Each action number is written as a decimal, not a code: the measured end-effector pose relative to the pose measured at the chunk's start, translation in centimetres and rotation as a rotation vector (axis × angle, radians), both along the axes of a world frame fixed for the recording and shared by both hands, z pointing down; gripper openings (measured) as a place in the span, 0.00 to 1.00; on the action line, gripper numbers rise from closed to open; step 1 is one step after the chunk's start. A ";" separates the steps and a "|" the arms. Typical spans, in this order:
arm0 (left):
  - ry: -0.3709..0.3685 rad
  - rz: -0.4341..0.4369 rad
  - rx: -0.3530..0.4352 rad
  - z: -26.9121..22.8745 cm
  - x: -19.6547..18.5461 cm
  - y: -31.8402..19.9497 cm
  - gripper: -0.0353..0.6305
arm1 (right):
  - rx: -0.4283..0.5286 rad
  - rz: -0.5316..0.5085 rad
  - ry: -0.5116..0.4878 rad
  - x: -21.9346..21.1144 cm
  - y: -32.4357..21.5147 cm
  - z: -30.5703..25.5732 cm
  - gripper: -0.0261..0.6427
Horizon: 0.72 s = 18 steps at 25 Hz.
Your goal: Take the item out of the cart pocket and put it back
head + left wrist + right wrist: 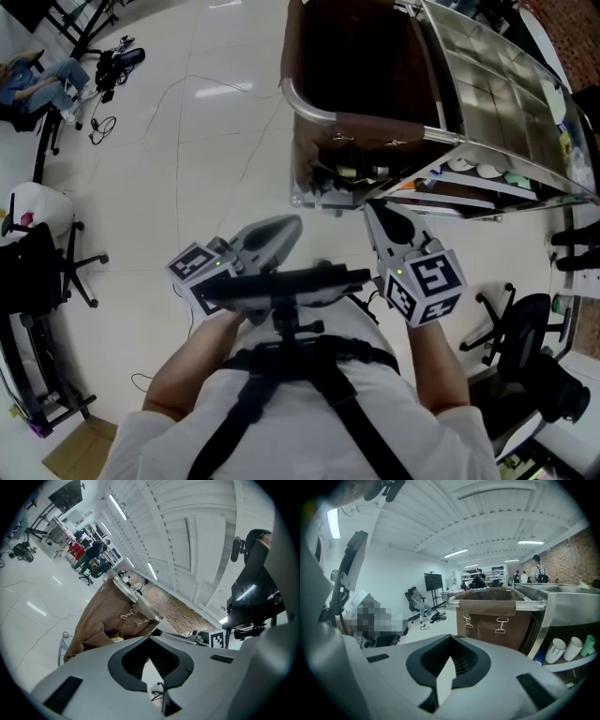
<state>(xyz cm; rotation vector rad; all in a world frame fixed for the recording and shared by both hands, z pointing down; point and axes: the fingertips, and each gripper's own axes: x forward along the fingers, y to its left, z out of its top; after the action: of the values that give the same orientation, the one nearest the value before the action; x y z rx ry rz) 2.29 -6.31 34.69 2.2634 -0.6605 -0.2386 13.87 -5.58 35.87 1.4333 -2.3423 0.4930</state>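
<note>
A metal cart [487, 112] carries a brown fabric bag [361, 66], [105, 616], [497, 620] on its end. A low side pocket [352, 171] of that bag holds small pale items; a yellowish one [117, 639] peeks out in the left gripper view. My left gripper [286, 227], [150, 639] is shut and empty, short of the bag. To the right, my right gripper [373, 208], [450, 640] is also shut with nothing in it, its tip close below the pocket and tilted down.
White cups [557, 649] stand on the cart's lower shelf. Office chairs stand at the left [47, 272] and right [525, 328]. Camera gear and cables [112, 67] lie on the white floor. People stand far off [89, 552].
</note>
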 end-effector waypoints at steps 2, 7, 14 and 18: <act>0.000 0.000 -0.001 0.1 0.1 0.0 0.04 | -0.001 -0.001 -0.002 0.0 0.1 0.1 0.03; -0.002 -0.003 -0.008 0.1 0.1 0.0 0.04 | -0.003 -0.006 -0.006 0.0 0.1 0.1 0.03; -0.008 0.000 -0.013 0.2 0.2 0.1 0.05 | -0.002 -0.014 -0.003 0.0 -0.1 0.0 0.03; -0.009 0.003 -0.015 0.2 0.3 0.0 0.05 | -0.002 -0.017 -0.002 0.0 -0.2 0.0 0.03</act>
<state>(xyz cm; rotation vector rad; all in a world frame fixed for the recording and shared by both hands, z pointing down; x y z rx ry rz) 2.56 -6.26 34.86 2.2521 -0.6618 -0.2209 13.90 -5.83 35.90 1.4116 -2.3528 0.4926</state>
